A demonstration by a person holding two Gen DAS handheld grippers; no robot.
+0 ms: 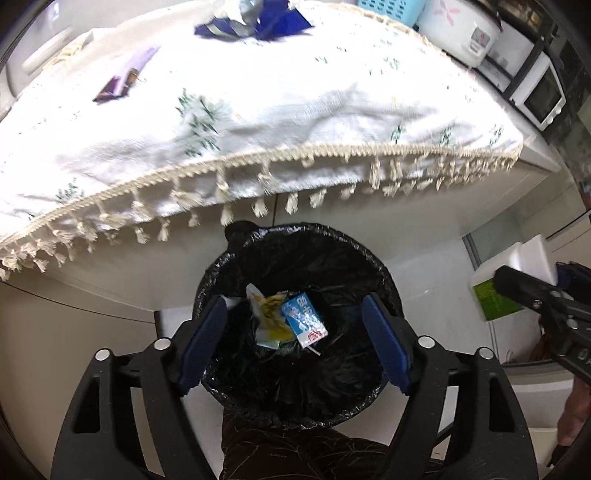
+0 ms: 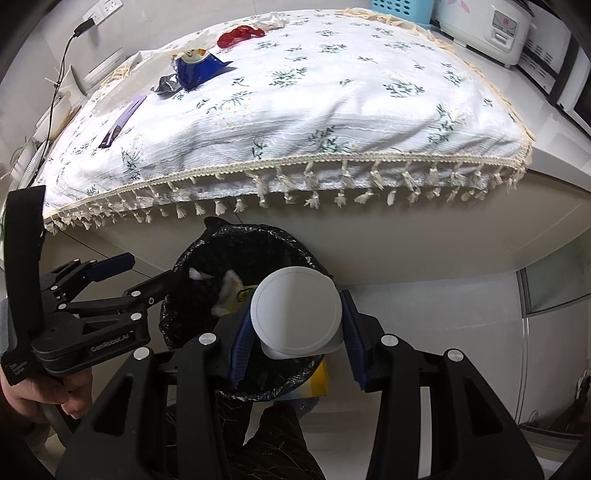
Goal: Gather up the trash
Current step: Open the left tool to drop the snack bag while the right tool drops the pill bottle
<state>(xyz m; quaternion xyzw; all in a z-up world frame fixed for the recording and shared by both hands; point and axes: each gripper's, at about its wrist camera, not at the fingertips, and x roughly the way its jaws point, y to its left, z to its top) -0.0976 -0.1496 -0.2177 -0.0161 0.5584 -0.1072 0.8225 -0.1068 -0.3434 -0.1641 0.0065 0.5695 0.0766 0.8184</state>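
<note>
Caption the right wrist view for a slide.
Right tongs hold a white plastic bottle over the black-bagged trash bin; open left tongs alongside.

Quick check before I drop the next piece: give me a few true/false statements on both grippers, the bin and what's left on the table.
1. The left gripper is open with nothing between its pads. True.
2. The right gripper is empty. False: it is shut on a white-capped bottle.
3. The trash bin has a black liner. True.
4. The bin is empty. False: a blue and white carton and a yellow wrapper lie inside.
5. The tablecloth is cleared of trash. False: a purple wrapper, a blue packet and a red wrapper remain.
</note>
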